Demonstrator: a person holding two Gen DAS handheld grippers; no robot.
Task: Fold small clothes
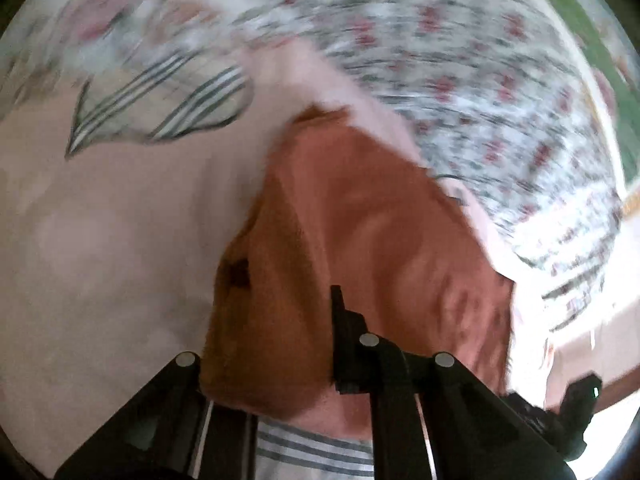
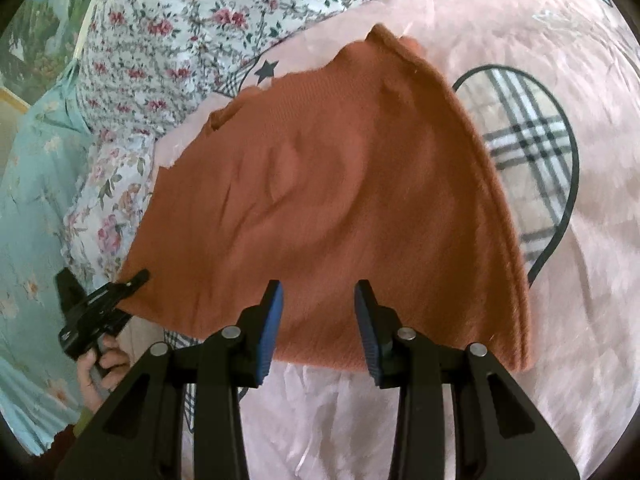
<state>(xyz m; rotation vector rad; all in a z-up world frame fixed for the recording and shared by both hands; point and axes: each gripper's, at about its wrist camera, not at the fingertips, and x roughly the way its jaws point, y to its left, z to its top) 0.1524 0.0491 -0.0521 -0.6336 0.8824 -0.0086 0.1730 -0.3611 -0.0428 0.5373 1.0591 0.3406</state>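
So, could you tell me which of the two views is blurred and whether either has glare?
Left wrist view: heavy motion smear across the floral fabric, with blown-out white glare at lower right. Right wrist view: sharp on the orange garment, evenly lit, with only fisheye bending at the edges.

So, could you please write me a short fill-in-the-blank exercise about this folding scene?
1. The orange garment lies on a ____ bedspread.
2. The right gripper hovers at the garment's near edge with its jaws ____.
3. The left gripper is shut on the ____.
Missing words: pink; open; garment.
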